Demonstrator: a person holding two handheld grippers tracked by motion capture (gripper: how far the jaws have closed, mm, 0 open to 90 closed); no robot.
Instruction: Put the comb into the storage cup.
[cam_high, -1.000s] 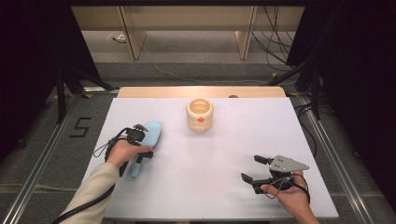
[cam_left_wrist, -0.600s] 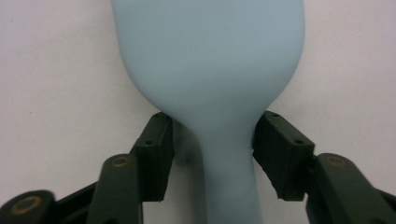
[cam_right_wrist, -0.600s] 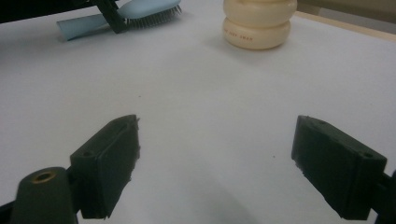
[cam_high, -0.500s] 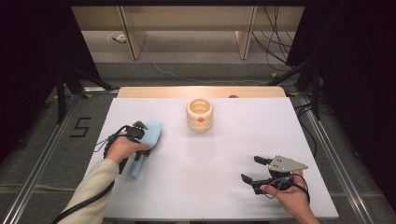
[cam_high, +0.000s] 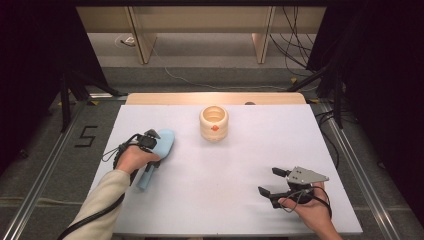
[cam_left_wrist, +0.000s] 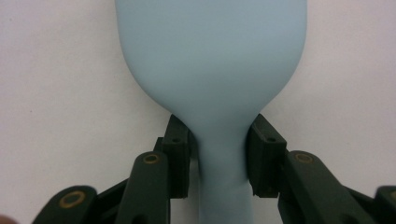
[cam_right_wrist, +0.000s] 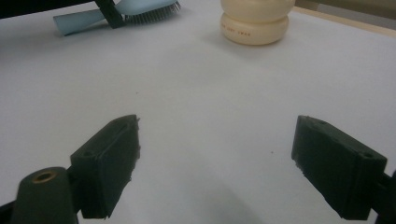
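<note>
A light blue hairbrush lies bristles down on the white table at the left, its handle pointing toward the front edge. My left gripper comes down on it from above. Its jaws have just been closing, and in the left gripper view the pads now press on both sides of the hairbrush's narrow neck. My right gripper rests near the front right, open, with only bare table between its jaws. The hairbrush shows far off at the top left of the right gripper view.
A cream round pot with a small orange mark stands at the back middle of the table, also seen in the right gripper view as the pot. A wooden strip edges the table's far side. Cables lie on the floor beyond.
The left hand has settled slightly over the hairbrush, which stays where it lay. The right hand and its gripper have not moved.
</note>
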